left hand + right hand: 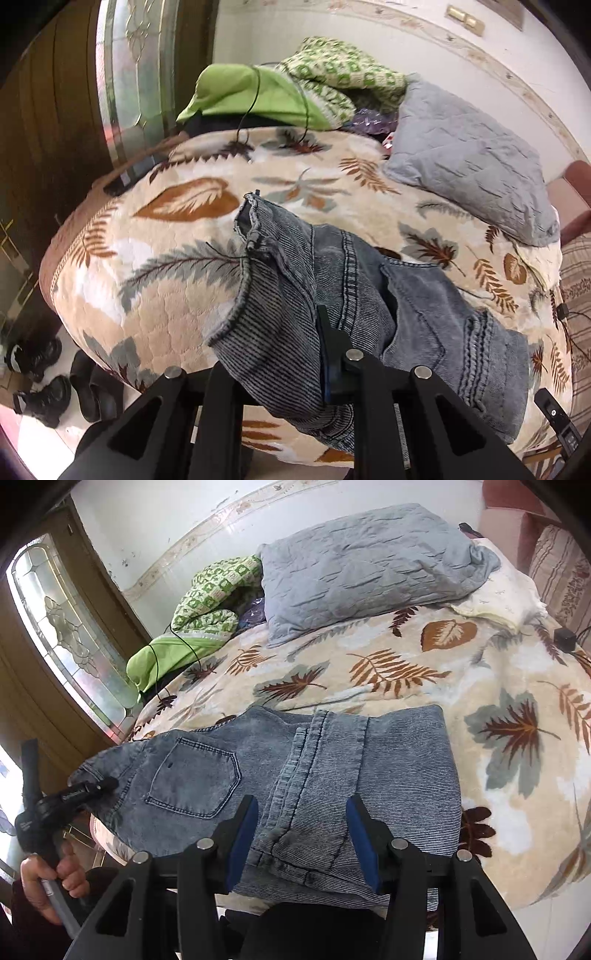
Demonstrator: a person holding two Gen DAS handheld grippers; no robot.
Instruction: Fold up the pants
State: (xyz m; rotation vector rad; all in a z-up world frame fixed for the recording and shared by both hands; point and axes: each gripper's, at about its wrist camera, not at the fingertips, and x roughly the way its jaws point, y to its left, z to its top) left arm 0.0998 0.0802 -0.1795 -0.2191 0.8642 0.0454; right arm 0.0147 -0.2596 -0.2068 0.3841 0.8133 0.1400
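Note:
Grey-blue jeans (332, 760) lie folded on the leaf-patterned bed cover (406, 664), back pocket (192, 779) up and leg hems near the bed's front edge. My left gripper (299, 332) is shut on the waist end of the jeans (280, 295). That end is lifted and draped over one finger, which it hides. In the right wrist view the left gripper (105, 784) pinches that corner at the left, with a hand (55, 875) on its handle. My right gripper (303, 834) stands open, its blue pads on either side of the leg hems and not pressing on them.
A grey quilted pillow (369, 565) and a heap of green clothes (207, 602) with a black cable lie at the bed's far side. A small black device (563, 637) sits at the right. Shoes (48, 391) stand on the floor by the glass-panelled door (136, 62).

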